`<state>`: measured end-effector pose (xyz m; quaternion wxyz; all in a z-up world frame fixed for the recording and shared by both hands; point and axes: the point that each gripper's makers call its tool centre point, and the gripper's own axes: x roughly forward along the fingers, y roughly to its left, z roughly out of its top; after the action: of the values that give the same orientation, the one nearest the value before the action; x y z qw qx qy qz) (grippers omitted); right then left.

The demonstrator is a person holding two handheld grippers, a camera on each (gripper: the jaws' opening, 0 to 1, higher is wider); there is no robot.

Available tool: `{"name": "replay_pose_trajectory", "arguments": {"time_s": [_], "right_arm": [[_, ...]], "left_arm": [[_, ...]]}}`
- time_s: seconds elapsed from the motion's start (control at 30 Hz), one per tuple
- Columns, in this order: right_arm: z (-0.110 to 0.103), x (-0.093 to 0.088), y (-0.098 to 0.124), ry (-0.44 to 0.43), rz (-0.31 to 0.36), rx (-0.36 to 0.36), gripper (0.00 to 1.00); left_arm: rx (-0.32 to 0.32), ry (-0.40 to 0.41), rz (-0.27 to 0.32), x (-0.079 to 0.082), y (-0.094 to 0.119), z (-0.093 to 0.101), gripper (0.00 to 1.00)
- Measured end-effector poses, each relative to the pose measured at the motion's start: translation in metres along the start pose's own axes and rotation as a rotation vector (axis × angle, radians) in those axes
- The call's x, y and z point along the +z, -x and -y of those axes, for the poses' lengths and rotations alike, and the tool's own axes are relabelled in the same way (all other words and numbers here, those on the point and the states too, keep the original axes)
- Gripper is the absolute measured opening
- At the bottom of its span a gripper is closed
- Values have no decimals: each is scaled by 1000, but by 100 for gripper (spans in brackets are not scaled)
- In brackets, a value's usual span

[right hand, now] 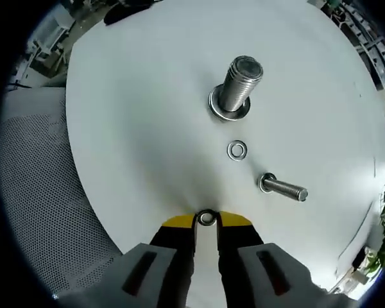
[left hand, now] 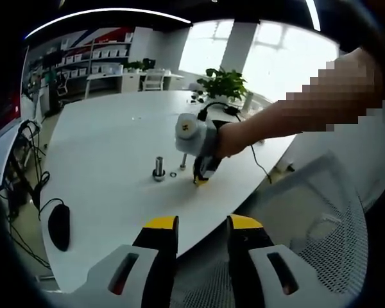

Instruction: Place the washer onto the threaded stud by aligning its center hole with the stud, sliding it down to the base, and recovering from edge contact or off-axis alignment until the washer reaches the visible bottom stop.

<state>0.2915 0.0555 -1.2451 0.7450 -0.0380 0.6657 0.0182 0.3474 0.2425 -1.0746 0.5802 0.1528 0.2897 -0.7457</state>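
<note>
In the right gripper view my right gripper [right hand: 206, 221] is shut on a small steel washer [right hand: 206, 217], pinched between its yellow tips just above the white table. Ahead stands a thick threaded stud [right hand: 239, 85] with a washer [right hand: 228, 111] round its base. A loose washer [right hand: 237, 150] lies flat between the gripper and that stud. A thinner threaded stud [right hand: 283, 188] stands to the right. In the left gripper view my left gripper [left hand: 203, 224] is open and holds nothing, back at the table's near edge. The right gripper [left hand: 202, 172] is tip-down near the thick stud [left hand: 158, 168].
A person's arm [left hand: 276, 119] reaches in from the right, holding the right gripper. A black mouse [left hand: 59, 226] lies at the table's left edge. A grey mesh chair [left hand: 314, 218] stands beside the table. A potted plant [left hand: 224, 82] and a cable sit at the far side.
</note>
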Motion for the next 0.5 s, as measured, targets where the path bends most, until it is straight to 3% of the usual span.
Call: {"name": "replay_pose_trajectory", "arguments": {"time_s": [0.13, 0.5], "right_arm": [[4, -1, 0, -52, 83, 11, 14], [6, 1, 5, -73, 120, -14, 13]], "left_arm": [[-1, -1, 3, 2, 1, 2, 28], [-4, -2, -3, 0, 0, 1, 28]]}}
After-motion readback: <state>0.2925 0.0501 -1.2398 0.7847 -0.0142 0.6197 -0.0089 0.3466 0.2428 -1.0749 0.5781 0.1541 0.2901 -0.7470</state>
